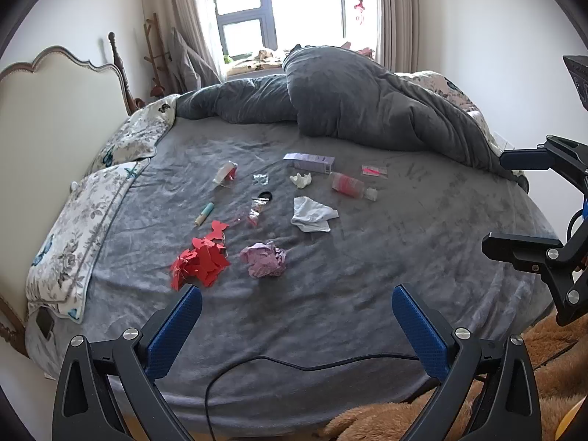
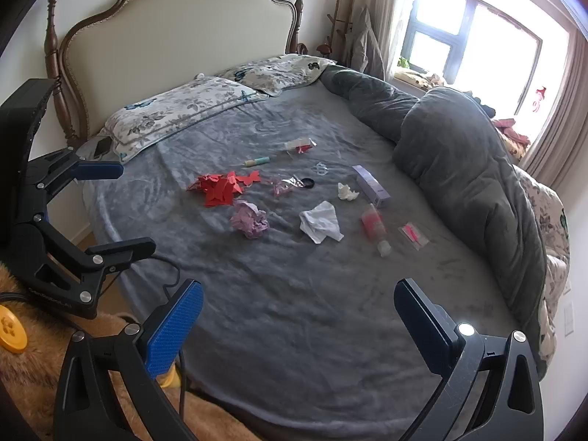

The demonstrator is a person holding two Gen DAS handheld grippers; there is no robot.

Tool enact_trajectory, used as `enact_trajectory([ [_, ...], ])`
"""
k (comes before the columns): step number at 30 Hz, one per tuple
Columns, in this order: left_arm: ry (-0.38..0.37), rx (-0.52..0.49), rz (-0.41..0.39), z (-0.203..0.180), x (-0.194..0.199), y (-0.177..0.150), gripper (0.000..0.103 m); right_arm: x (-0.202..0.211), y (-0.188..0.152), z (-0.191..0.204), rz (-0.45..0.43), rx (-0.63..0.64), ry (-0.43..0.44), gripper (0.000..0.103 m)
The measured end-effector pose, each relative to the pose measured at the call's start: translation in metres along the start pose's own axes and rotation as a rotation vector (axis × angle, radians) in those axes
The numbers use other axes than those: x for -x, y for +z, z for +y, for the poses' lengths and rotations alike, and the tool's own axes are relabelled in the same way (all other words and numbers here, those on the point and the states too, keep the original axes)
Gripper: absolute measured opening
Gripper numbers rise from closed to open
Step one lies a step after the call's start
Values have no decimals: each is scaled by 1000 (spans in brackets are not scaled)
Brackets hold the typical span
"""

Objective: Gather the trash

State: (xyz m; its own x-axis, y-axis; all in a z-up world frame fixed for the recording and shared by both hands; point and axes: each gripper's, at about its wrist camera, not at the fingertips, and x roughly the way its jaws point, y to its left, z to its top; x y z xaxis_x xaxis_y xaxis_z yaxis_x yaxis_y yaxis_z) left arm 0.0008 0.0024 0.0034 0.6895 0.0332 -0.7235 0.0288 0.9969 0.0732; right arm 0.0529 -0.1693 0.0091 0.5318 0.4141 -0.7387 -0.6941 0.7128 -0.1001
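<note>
- I judge the job not yet begun: all the trash I can see lies loose in the middle of the bed [image 1: 367, 294], and nothing is in either gripper.
- My left gripper [image 1: 296, 307] hangs over the near edge of the bed with its jaws wide apart and nothing between them.
- My right gripper [image 2: 297, 305] is the same: jaws fully spread, empty, tilted down toward the blanket.
- Nearest my left gripper are the red paper cutouts [image 1: 200, 262] and, just beside them, the crumpled purple paper [image 1: 264, 259].
- Further in lies the white tissue [image 1: 312, 215], with a smaller crumpled wad [image 1: 300, 179] beyond it.
- On the right side of the cluster I see the pink bottle [image 2: 372, 222] lying flat, the purple box [image 2: 370, 185] and a small clear packet [image 2: 414, 234] with something pink inside.
- Towards the pillows [image 2: 176, 108] are a small tube [image 2: 257, 161], a wrapper [image 1: 226, 173], and bits of clear plastic [image 1: 255, 213] beside a black ring [image 1: 265, 195].
- I see no bin or bag in either view, so I cannot tell where the trash should go.
- Everything is left to do; the purple paper looks the easiest first pick.
</note>
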Motion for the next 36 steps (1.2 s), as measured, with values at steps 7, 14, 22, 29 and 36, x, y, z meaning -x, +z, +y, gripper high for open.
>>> enact_trajectory([
  [7,0,0,-1,0,0,-1,103,0,1,1,0,0,0,103],
  [14,0,-1,-2,0,0,-1,103,-1,1,1,0,0,0,103],
  [22,-2,0,-2,0,0,-1,103,-3,0,2,-1,-1,-4,103],
  [29,0,1,-4,0,0,-1,103,-3,1,2,0,0,-3,103],
  [36,-1,2,-4,0,0,-1,103,-3,2,2,1,0,-3,103],
])
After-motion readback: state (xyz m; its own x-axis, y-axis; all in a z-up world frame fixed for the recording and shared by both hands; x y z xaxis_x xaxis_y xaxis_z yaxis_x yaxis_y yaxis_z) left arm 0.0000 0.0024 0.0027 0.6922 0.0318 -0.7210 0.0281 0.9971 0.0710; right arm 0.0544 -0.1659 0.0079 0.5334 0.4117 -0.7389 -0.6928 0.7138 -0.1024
